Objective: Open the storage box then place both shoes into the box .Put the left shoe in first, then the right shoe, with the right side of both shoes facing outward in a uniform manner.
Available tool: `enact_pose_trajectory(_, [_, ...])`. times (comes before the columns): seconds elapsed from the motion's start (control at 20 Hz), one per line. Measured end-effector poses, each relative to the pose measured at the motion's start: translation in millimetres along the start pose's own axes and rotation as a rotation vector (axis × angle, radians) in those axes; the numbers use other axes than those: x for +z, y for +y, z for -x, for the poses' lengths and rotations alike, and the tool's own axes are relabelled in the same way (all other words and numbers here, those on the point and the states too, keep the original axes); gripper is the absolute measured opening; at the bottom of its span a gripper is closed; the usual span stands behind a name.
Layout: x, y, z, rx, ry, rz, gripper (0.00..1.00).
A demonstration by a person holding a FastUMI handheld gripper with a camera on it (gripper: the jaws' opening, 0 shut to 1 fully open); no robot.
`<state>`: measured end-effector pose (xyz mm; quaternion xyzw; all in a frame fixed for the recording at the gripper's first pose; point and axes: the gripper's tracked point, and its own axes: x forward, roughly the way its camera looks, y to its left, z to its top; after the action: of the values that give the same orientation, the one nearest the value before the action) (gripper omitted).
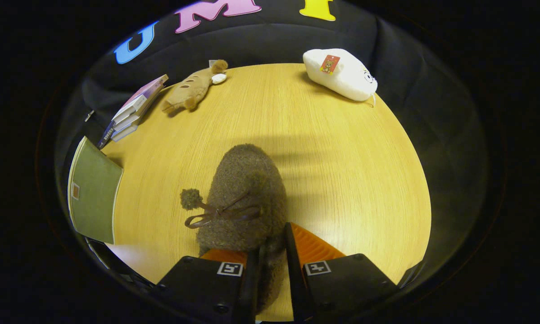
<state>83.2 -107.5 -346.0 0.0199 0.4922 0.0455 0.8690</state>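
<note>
Both fingers of the gripper [272, 265] pinch the fuzzy shoe [245, 198], hiding its heel.

The slipper's [245, 198] heel end is hidden between the fingers [292, 252]. The green box [94, 193] is cut off on its far side. Book [132, 112] spines too small to read.
</note>
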Motion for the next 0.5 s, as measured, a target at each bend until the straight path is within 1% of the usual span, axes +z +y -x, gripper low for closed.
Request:
enact_pose_trajectory(0.05, [2.5, -2.8, 3.8, -0.017, -0.010, -0.015, 0.30])
enact_pose_trajectory(0.1, [0.9, -2.9, 4.7, -0.022, -0.007, -0.028, 0.15])
enact_pose_trajectory(0.2, [-1.7, 4.4, 9.8, -0.009, 0.000, -0.045, 0.09])
enact_pose_trajectory(0.25, [-3.3, 6.8, 13.5, -0.005, 0.003, -0.069, 0.09])
enact_pose_trajectory(0.3, [-2.8, 11.2, 19.8, -0.009, -0.006, -0.100, 0.06])
enact_pose_trajectory(0.5, [2.1, 35.1, 50.9, -0.045, -0.026, -0.180, 0.06])
